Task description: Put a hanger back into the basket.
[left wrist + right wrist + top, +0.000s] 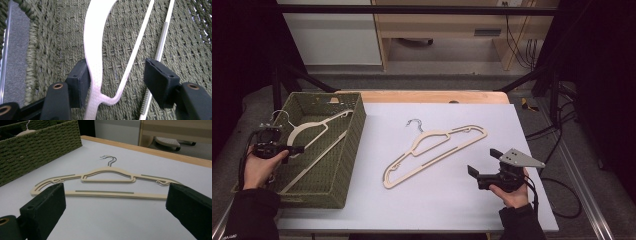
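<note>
Looking down from the high view, there's a green woven basket (343, 165) sitting at the left end of the worktop (437, 200), and a cream hanger (307, 132) lies inside it, metal hook up toward the far left corner. The left claw (294, 149) is down in the basket right at that hanger. In the left gripper view one black pad sits just against the outer edge of the hanger's curved shoulder (93, 50), while the other pad stands well off past the thin bottom bar, so the hanger is between the jaws but not squeezed: the claw is released, not clenched on anything.

The second hanger (434, 150) lies flat on the grey worktop, about in the middle, slanting from near left to far right with its hook pointing away from the person. It looks like two hangers stacked, since the right gripper view shows a pair of wire hooks (109, 160) side by side.

The right claw (482, 162) is held by the hand at the near right, just beside the hanger's right end and apart from it. Its jaws are spread wide with nothing in them, and the right gripper view looks straight across the worktop at the hanger's long bar (105, 193) between the two pads.
</note>
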`<state>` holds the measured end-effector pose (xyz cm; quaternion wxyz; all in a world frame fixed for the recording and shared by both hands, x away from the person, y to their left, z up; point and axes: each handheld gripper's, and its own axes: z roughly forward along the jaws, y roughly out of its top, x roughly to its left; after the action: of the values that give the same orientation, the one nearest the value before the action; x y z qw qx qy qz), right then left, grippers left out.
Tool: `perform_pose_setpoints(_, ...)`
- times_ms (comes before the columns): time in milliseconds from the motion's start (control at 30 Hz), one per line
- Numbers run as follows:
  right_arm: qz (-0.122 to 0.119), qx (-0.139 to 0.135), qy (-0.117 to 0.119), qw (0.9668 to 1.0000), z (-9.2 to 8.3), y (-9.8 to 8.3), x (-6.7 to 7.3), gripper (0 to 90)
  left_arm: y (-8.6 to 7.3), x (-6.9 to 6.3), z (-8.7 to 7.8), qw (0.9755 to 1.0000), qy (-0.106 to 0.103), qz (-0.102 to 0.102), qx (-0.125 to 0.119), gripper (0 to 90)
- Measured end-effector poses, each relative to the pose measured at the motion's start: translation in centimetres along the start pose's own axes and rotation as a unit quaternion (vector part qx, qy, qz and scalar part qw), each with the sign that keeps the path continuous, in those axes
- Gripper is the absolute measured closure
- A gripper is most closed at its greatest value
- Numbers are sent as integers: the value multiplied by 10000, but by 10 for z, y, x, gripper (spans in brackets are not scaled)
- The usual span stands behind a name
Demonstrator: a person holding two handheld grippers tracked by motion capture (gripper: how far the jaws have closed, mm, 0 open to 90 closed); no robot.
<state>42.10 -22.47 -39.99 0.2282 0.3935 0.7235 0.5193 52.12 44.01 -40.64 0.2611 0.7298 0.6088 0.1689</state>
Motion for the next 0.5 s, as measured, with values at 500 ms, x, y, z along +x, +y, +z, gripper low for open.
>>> perform_pose_setpoints(500,8,-38,-9,10000,-2,1,-1,33,-2,-4,-20,10000,-39,39,23,302)
